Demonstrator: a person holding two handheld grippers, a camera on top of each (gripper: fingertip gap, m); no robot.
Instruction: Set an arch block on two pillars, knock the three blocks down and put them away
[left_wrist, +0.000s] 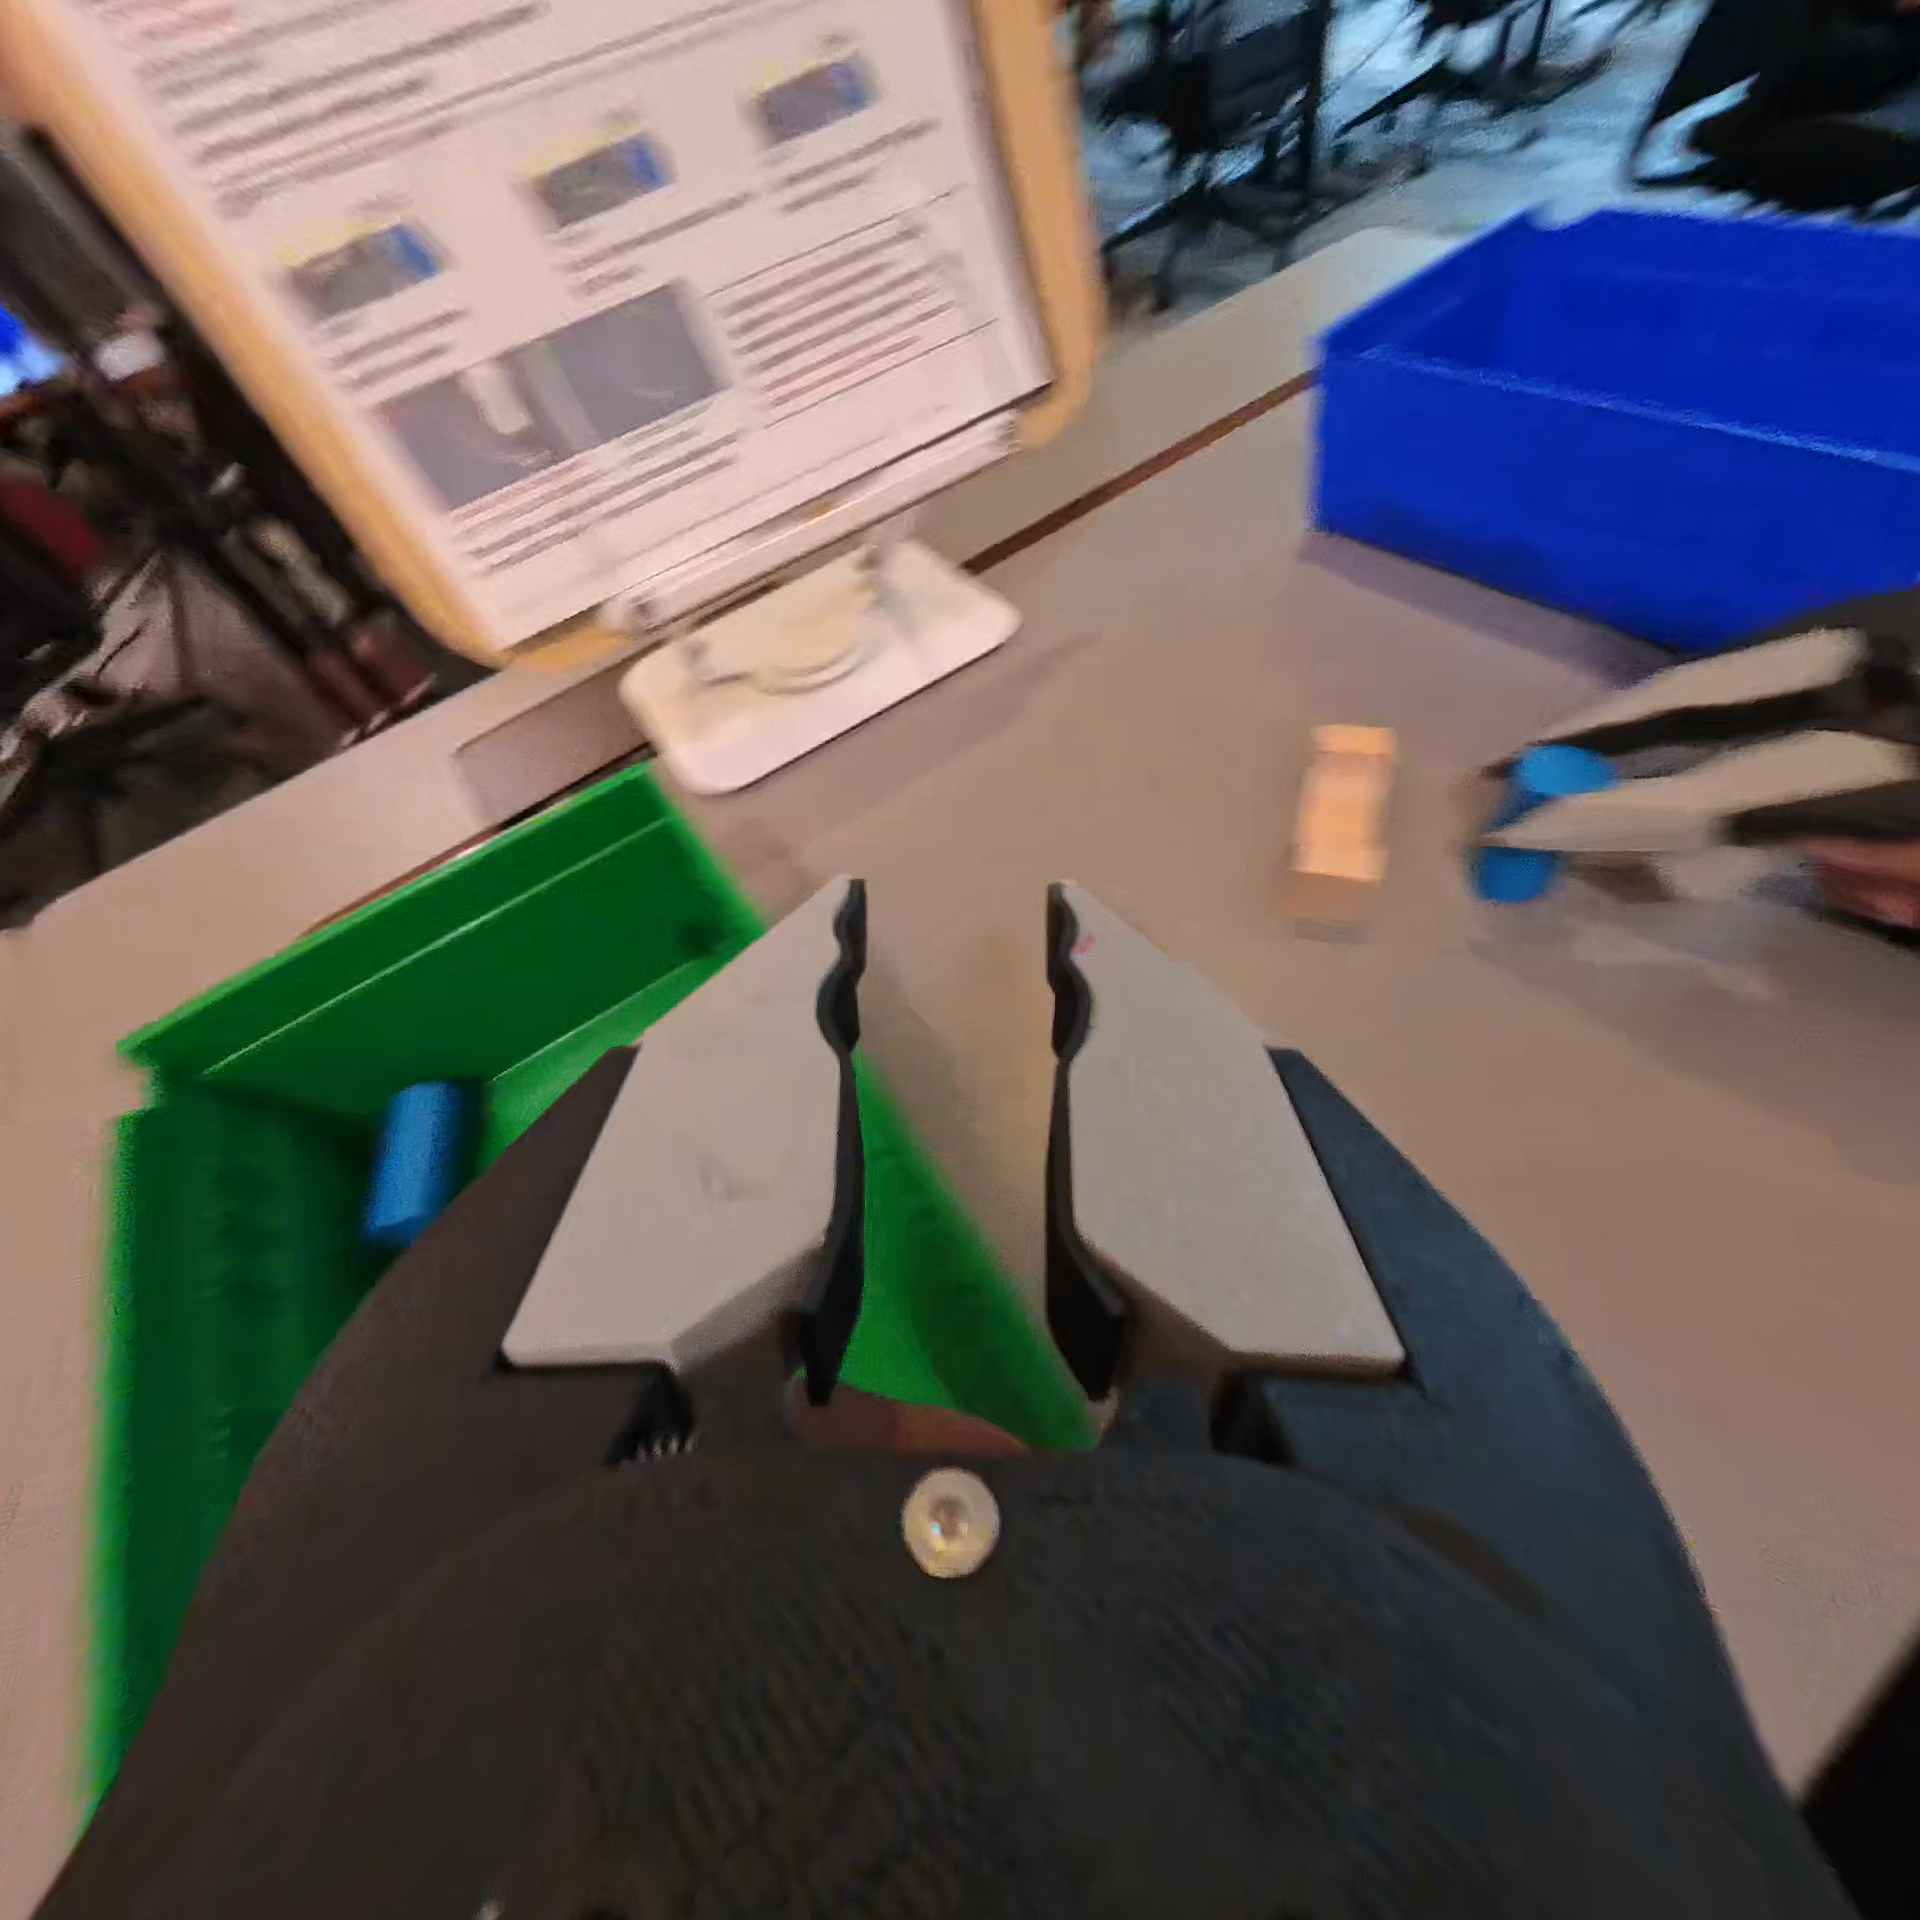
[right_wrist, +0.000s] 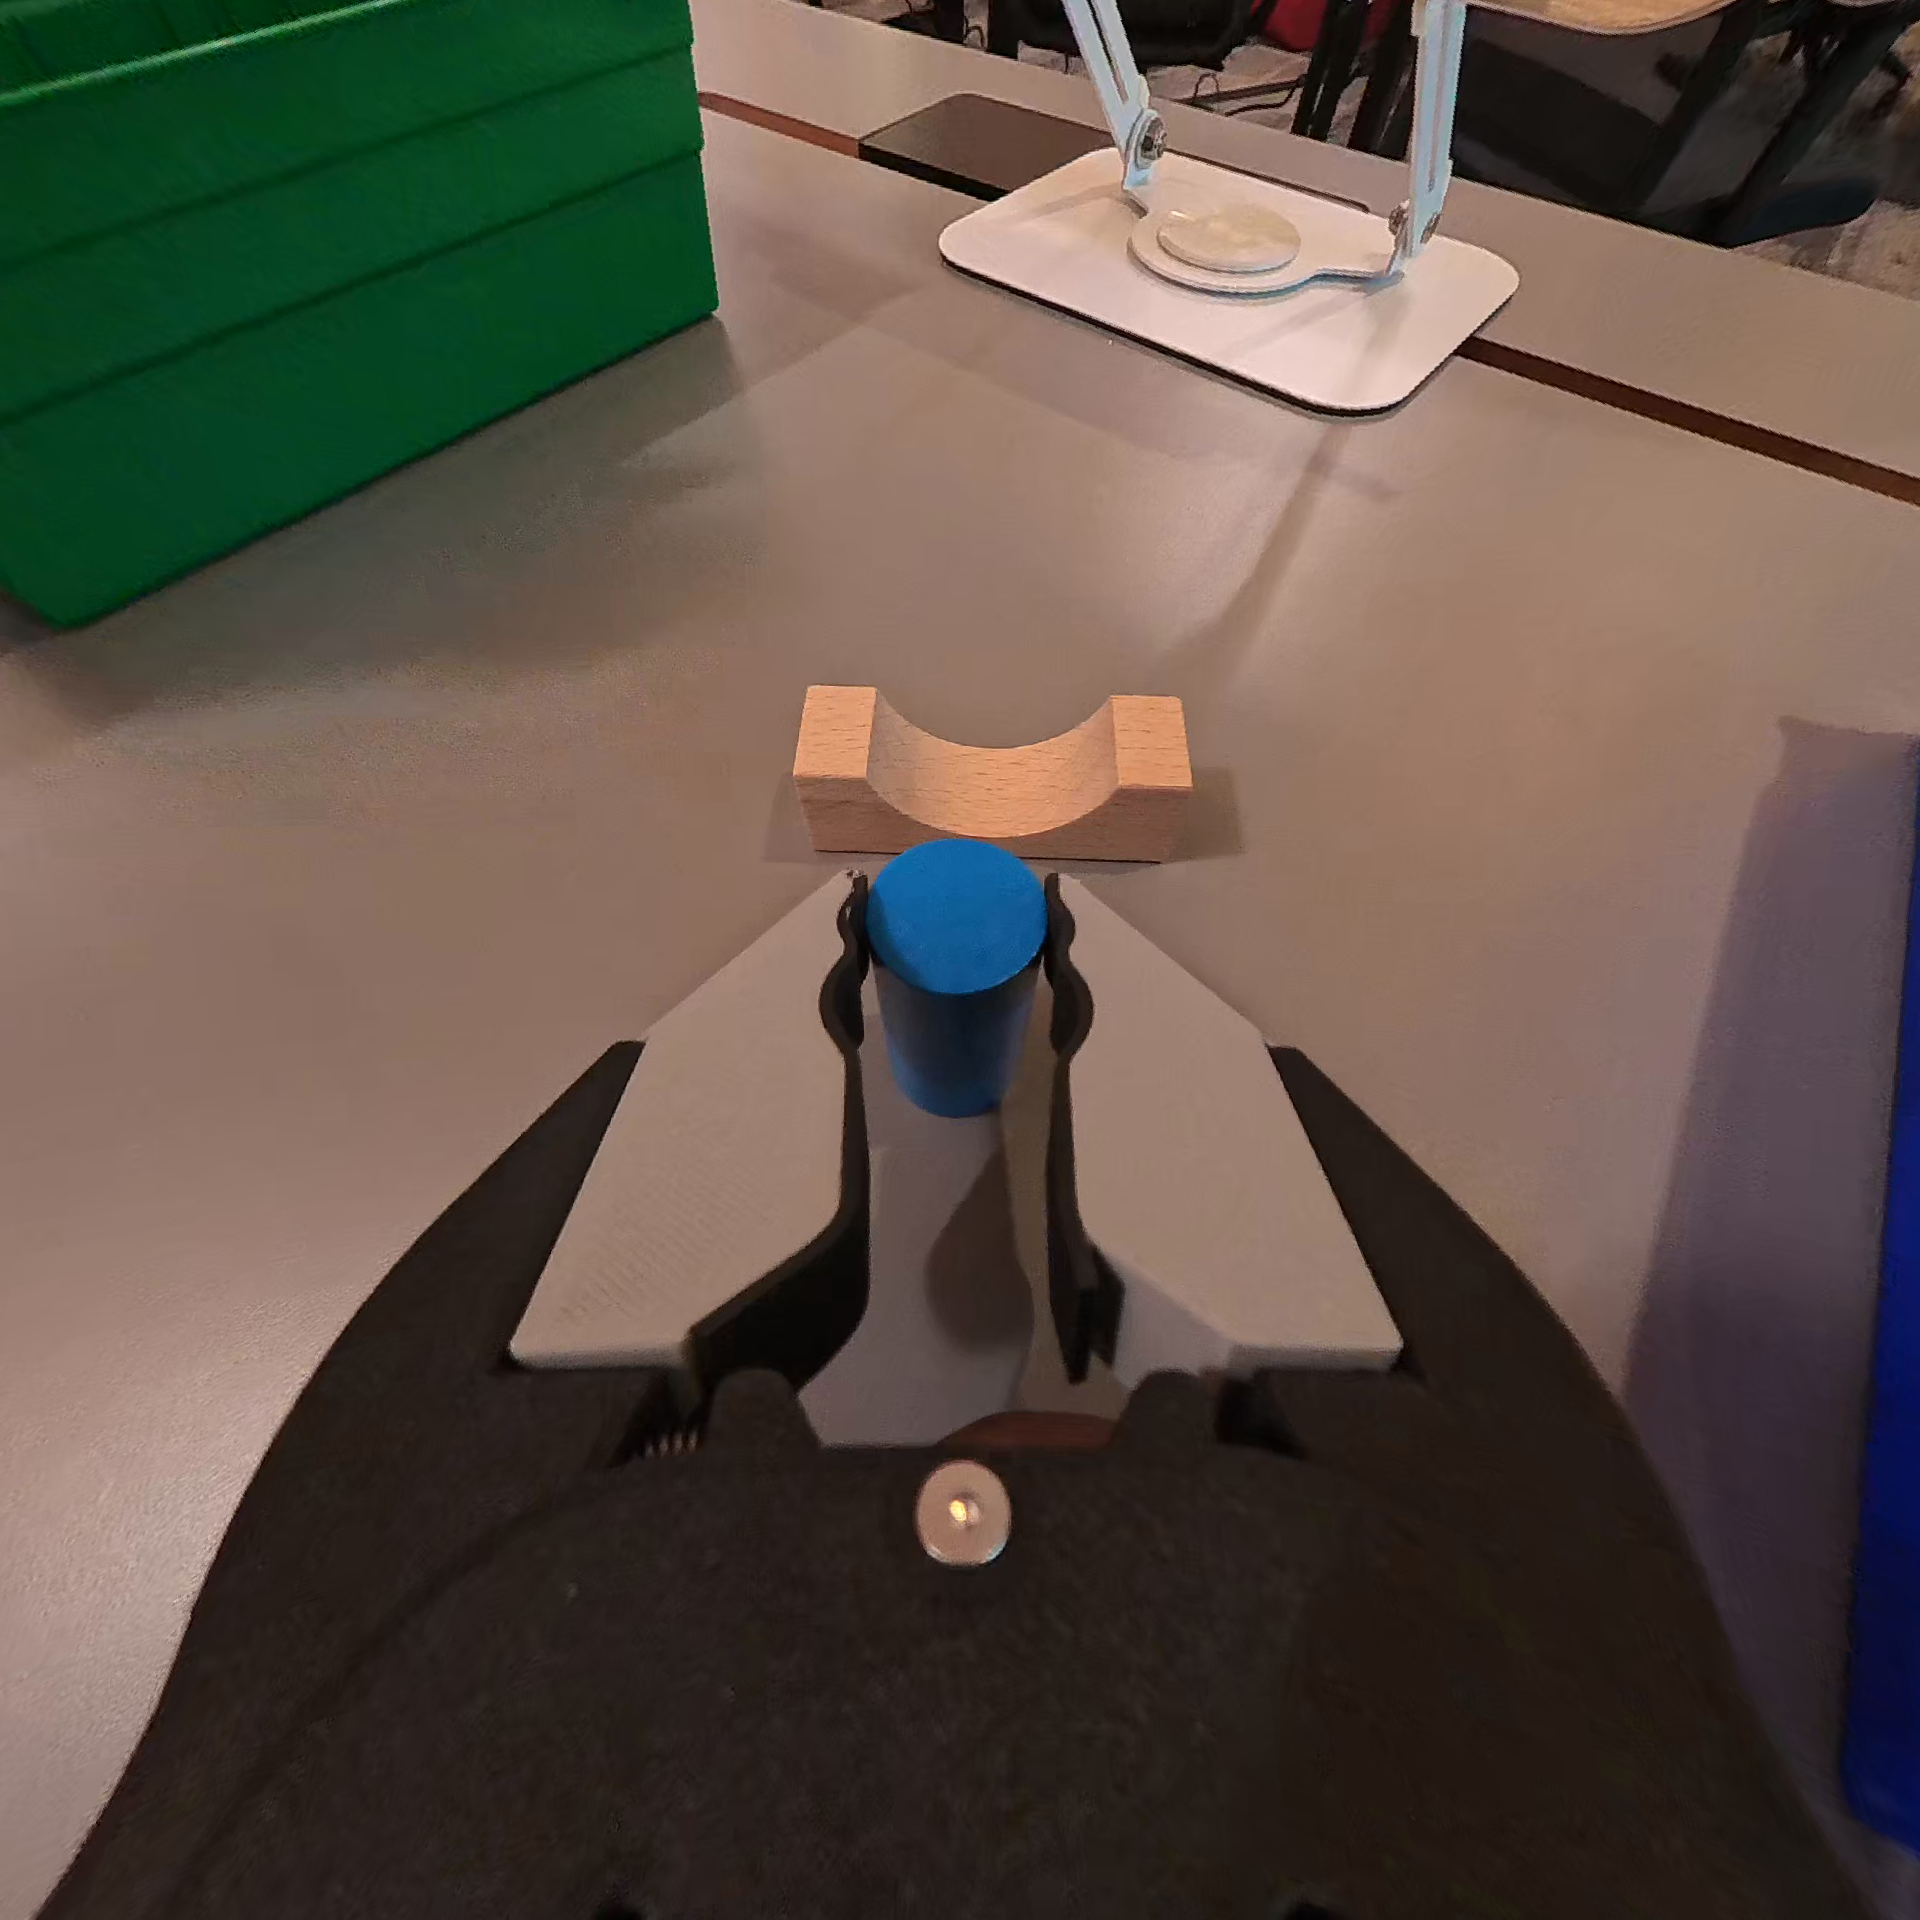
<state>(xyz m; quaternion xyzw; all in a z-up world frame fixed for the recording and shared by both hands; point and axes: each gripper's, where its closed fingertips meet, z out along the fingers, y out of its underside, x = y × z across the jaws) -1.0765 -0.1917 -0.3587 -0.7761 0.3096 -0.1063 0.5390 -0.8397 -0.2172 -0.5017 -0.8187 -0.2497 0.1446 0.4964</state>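
Grey table (right_wrist: 1351, 644): one blue cylinder (left_wrist: 421, 1158) is already lying in the green bin (left_wrist: 436, 935); right tongs (right_wrist: 954, 914) are gripping another blue cylinder (right_wrist: 954, 925); left tongs (left_wrist: 954, 914) are narrowly parted, empty; wooden arch (right_wrist: 992, 779) is waiting.

Blue bin (right_wrist: 1886, 1351) cut off — poster (left_wrist: 582, 270) blurred.

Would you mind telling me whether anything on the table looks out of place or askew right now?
Only the wooden arch block: it lies alone on the grey table with its curved cut-out facing up, not spanning any pillars. Nothing looks spilled or damaged.
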